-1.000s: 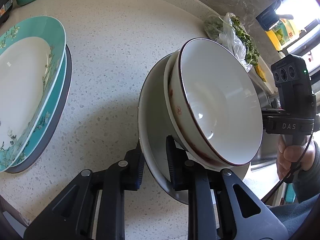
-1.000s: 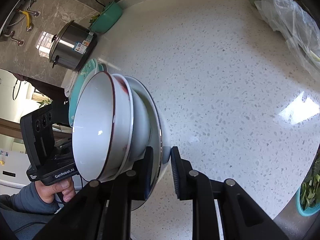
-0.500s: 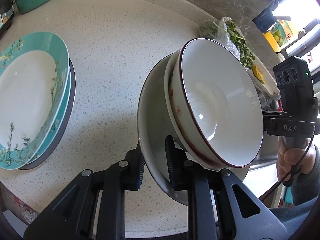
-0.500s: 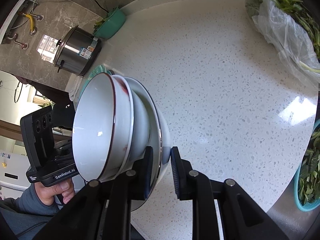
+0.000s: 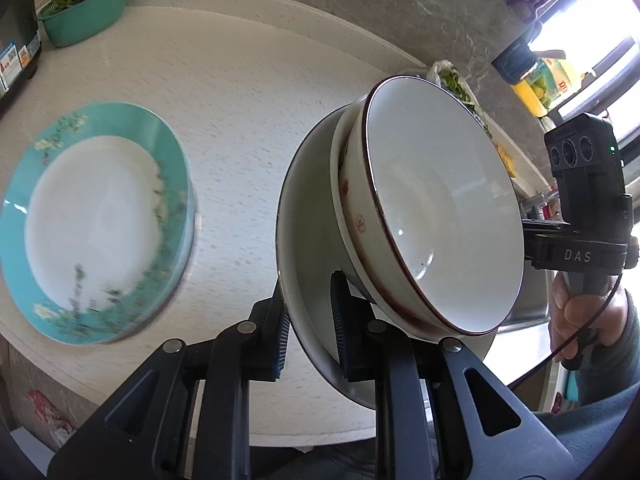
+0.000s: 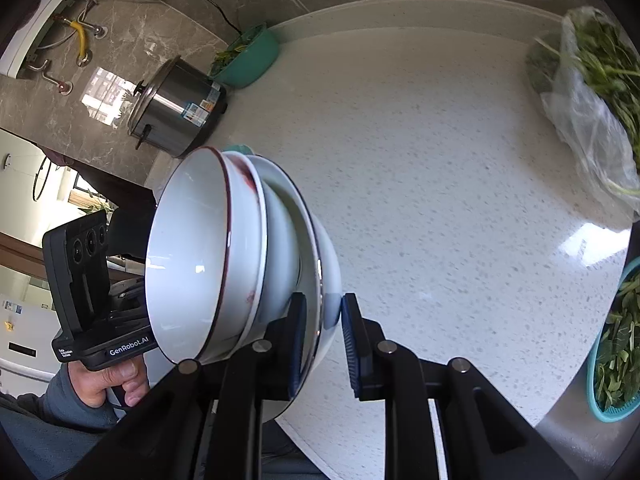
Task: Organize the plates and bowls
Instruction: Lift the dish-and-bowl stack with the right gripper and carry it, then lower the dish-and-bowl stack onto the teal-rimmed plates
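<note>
Worktop: pale speckled stone counter (image 6: 460, 184), curved front edge. On it, L side, a stack of teal-rimmed floral plates (image 5: 96, 220), white centres; blurred in the L wrist view, so count of plates in the stack cannot be told.

Carried load: wide white dish w/ dark rim (image 5: 308, 280), held clear of the counter between both tools, w/ two nested white bowls, red-brown rim on the inner one (image 5: 436, 208), sitting in it. The whole set appears steeply tilted in both views; fisheye may exaggerate this.

Tools: left gripper (image 5: 310, 320) is clamped on the dish's near rim, one pad each face. Right gripper (image 6: 322, 340) is likewise pinched on the opposite rim; the dish edge sits between its pads.

Periphery: steel rice cooker (image 6: 176, 108), teal basin of greens (image 6: 248, 60), clear plastic bag of leafy greens (image 6: 588, 92), all well apart from the load.

Assessment of step: transfer of the dish-and-bowl set toward a resting place, prob. onto or beside the teal plates.
- Keep both clamps firm and level w/ each other; bowls are loose, only nested.
- Bring the dish back to flat before lowering.
- Set down gently, then release both sides together.
</note>
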Motion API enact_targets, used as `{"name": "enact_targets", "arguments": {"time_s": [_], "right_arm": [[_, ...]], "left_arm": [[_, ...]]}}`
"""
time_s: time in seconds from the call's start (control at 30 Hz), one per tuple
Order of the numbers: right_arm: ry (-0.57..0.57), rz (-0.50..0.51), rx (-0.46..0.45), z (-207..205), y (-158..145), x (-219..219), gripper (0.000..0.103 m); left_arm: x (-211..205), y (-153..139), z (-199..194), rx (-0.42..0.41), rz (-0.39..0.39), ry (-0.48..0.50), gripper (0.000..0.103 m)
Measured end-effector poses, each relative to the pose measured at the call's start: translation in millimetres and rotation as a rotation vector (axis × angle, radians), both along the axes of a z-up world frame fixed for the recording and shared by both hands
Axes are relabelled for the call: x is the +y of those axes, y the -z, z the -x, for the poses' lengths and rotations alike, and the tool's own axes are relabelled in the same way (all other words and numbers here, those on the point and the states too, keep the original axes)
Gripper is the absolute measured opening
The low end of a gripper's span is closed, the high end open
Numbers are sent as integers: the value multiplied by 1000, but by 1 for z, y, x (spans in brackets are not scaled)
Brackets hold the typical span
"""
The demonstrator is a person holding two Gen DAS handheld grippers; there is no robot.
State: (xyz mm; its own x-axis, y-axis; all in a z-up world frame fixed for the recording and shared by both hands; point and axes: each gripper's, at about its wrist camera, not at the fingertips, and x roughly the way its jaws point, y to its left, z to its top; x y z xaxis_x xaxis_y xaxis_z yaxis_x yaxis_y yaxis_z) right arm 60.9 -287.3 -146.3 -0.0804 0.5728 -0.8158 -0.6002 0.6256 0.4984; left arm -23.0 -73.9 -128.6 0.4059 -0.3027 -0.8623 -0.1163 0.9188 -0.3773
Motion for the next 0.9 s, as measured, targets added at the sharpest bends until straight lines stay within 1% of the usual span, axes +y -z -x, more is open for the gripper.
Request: {"name": "enact_targets", "arguments": {"time_s": [0.23,0.4,0.53,0.7,0.9], "right_arm": [[21,-13,-16,17,-12,58,21],[22,-20,-10,28,-9,109,21],[16,-18,-1,34,-4,140,21],[30,-10,11,35,6,168,21],[57,11,32,36,28,191,21]], "left_arm": [[72,-18,5,-16,1,29,17],[127,-21,11,-1,-14,36,16],[164,-22,15,9,-17,37,16],[199,-15,13,17,-15,46,16],[225,9,12,47,-20,79,16]]}}
